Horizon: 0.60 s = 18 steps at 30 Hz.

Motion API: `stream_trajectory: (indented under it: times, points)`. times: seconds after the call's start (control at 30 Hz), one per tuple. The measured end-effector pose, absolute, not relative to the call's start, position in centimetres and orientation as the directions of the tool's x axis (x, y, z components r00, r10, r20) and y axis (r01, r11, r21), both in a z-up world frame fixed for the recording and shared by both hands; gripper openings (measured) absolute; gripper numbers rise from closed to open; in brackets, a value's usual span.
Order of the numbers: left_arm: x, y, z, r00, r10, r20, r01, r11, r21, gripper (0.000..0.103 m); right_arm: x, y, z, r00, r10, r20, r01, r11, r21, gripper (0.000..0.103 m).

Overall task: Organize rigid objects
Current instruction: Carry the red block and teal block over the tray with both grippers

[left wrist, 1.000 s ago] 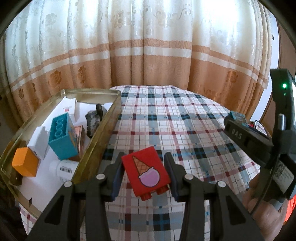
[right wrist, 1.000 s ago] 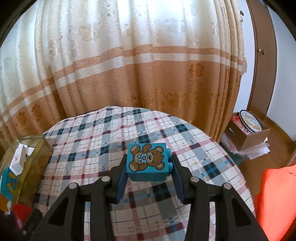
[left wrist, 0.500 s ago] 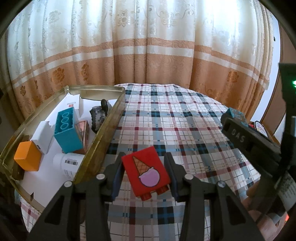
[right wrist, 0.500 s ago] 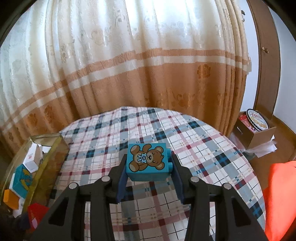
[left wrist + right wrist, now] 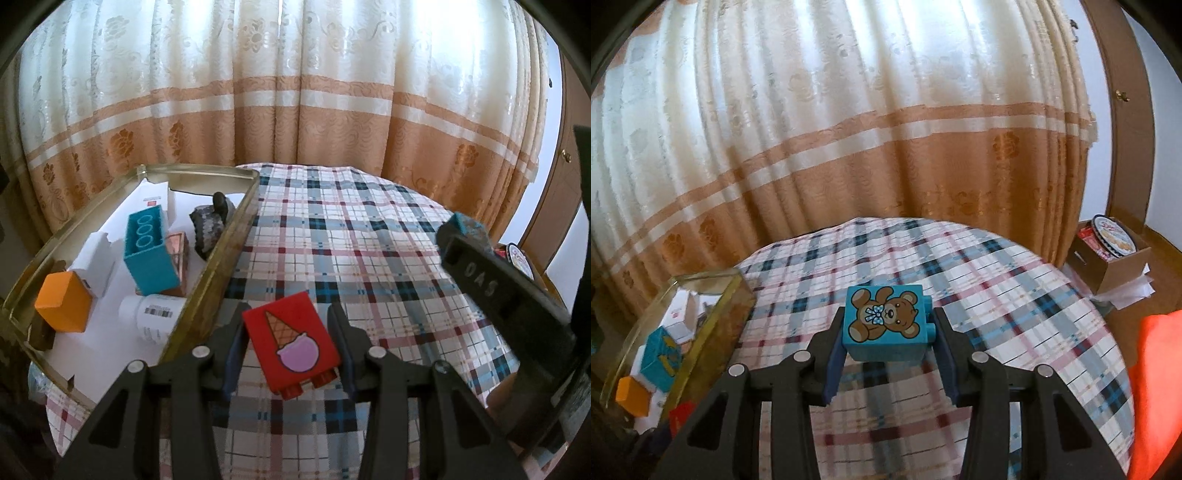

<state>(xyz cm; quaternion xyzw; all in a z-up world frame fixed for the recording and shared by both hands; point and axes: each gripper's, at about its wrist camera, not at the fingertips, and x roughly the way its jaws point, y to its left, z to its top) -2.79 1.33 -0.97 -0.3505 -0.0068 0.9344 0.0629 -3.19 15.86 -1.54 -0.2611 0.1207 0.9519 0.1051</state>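
**Left-wrist view shows the tray's contents; right-wrist view shows the room's far side**

Left-wrist camera: the left gripper [image 5: 290,341] is clamped on a red block [image 5: 291,341] printed with an ice-cream cone, held tilted above a plaid tablecloth [image 5: 351,236]. At ten o'clock from it lies a glass tray [image 5: 218,266], seen from above: inside are a teal brick [image 5: 149,254] standing on end, an orange cube [image 5: 62,306] near the tray's close corner, a white bottle [image 5: 153,317] on its side with a barcode label, white boxes [image 5: 94,266] and a dark knitted thing [image 5: 210,230] at the far end. At three o'clock the right gripper's dark side [image 5: 498,288] crosses the frame, a sliver of teal showing at its tip.

Right-wrist camera: the right gripper [image 5: 888,334] is closed on a teal block [image 5: 886,325] bearing a brown teddy bear, held above the same cloth. From here the tray [image 5: 713,328] sits at nine o'clock and is seen through its side wall, so its contents are blurred. Only this view takes in a cardboard box [image 5: 1123,266] on the floor at two o'clock, a round biscuit tin [image 5: 1113,236] resting on top, a wooden door frame [image 5: 1130,110] behind it and an orange-red cloth [image 5: 1156,387] at four o'clock. A cream and tan curtain [image 5: 849,129] backs both views.
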Motion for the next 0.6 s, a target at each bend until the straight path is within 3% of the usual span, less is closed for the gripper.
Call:
stream_trajectory:
  times: [0.6]
  points:
    - [-2.4,-1.7,0.9,-0.785,0.092,-0.613,-0.070,-0.996,-0.059,0.042,-2.6,12.2,-1.1,-0.857,0.052,-0.512,-0.171,-0.967,0.189,0.046]
